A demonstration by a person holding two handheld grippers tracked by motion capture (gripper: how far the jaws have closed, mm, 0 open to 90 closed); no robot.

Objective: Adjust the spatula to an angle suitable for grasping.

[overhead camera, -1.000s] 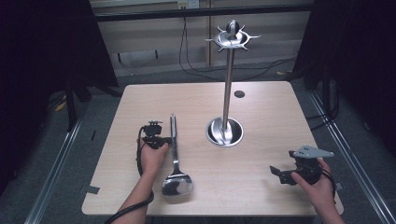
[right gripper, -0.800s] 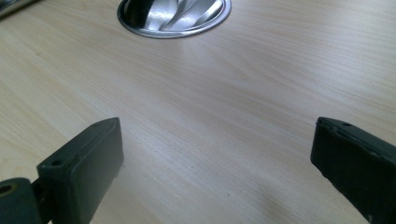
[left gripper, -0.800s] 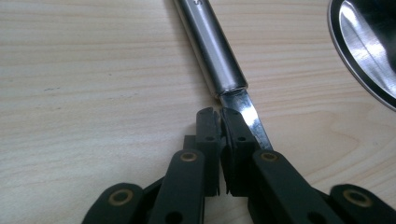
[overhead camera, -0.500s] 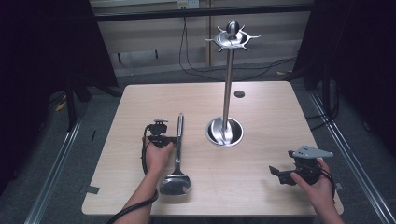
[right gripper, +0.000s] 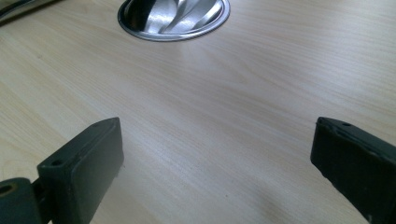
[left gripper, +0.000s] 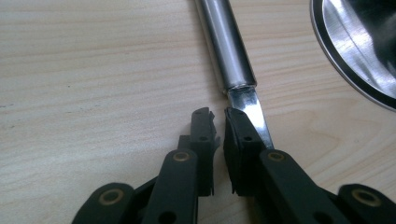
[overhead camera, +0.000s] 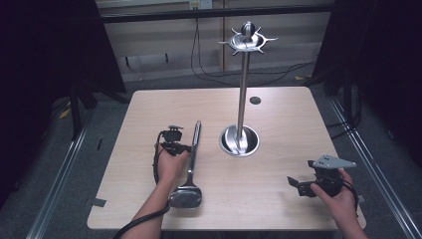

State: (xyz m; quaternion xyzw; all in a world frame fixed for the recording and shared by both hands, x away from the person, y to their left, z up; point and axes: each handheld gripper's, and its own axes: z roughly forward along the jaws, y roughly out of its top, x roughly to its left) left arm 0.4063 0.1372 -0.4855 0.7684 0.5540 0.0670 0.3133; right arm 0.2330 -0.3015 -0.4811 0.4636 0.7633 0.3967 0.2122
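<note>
Wood grain is running pale across the desk point(overhead camera: 278, 114), which is standing on a grey floor point(overhead camera: 45, 164) between metal rails, with dark curtains point(overhead camera: 45, 55) hanging at both sides and cables point(overhead camera: 209, 64) trailing along the wall behind. A steel spatula point(overhead camera: 191, 164) is lying flat on the left half of the desk, its blade nearest the person and its round handle pointing away toward the far edge. The left tool point(left gripper: 218, 122) is resting just beside the spatula's neck; its jaws have just been opening a little and are standing narrow, with nothing between them, the right jaw lying against the flat steel neck. A tall steel stand point(overhead camera: 242, 84) is rising from a round base near the desk's middle, well apart from the right tool point(right gripper: 215, 154), which is hovering low over bare wood near the right front corner with its jaws standing wide and empty
</note>
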